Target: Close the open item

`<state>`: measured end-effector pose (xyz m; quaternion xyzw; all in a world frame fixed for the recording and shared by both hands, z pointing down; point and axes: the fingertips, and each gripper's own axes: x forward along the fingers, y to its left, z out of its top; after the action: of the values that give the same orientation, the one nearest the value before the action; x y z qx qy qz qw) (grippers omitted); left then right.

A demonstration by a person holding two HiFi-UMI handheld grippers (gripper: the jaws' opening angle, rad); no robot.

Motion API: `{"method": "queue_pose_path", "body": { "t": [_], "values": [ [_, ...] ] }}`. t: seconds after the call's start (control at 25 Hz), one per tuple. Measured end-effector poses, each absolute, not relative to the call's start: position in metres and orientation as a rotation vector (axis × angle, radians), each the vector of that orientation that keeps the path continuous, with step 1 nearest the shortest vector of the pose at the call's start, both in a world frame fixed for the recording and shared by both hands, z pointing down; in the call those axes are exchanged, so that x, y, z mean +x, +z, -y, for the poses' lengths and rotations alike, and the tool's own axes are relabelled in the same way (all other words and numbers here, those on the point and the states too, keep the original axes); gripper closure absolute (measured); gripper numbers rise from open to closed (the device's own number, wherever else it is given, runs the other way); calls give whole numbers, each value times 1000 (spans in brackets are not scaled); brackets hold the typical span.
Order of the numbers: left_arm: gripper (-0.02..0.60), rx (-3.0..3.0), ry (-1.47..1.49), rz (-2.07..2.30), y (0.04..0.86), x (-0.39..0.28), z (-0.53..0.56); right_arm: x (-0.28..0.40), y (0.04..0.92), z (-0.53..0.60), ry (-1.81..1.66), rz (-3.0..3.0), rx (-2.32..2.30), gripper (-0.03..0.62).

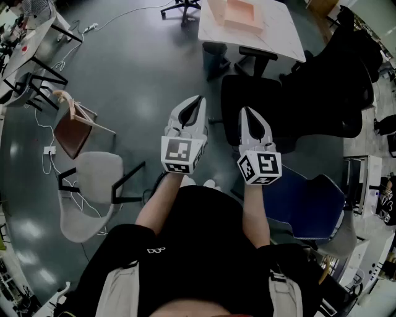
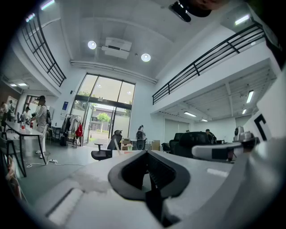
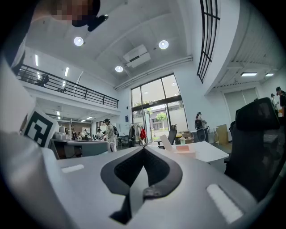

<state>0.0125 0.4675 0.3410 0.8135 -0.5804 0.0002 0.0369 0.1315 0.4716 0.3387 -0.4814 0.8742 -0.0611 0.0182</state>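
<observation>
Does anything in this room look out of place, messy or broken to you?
Nothing looks spilled or broken. The one thing that stands out is the pink box on the white table. It sits open, with its lid tilted up rather than shut.

The table (image 1: 281,37) stands at the far side of the floor, with an open box (image 1: 240,15) on its left part. An office chair (image 1: 291,105) sits just before the table, on the person's side. Nearer still, side by side, are the left gripper (image 1: 198,99) and right gripper (image 1: 246,111). A rolling chair (image 1: 182,7) stands just left of the table. Well left of the table are the far chair (image 1: 69,136) and, closer to the person, the near chair (image 1: 93,186).
</observation>
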Motion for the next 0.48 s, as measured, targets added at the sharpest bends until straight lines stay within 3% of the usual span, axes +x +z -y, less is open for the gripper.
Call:
{"method": "queue_pose_path", "body": {
  "t": [0.48],
  "values": [
    [581,2476,-3,1788,347,-20,-466,109,343,-464,-227,-2684,-1508,593]
  ]
}}
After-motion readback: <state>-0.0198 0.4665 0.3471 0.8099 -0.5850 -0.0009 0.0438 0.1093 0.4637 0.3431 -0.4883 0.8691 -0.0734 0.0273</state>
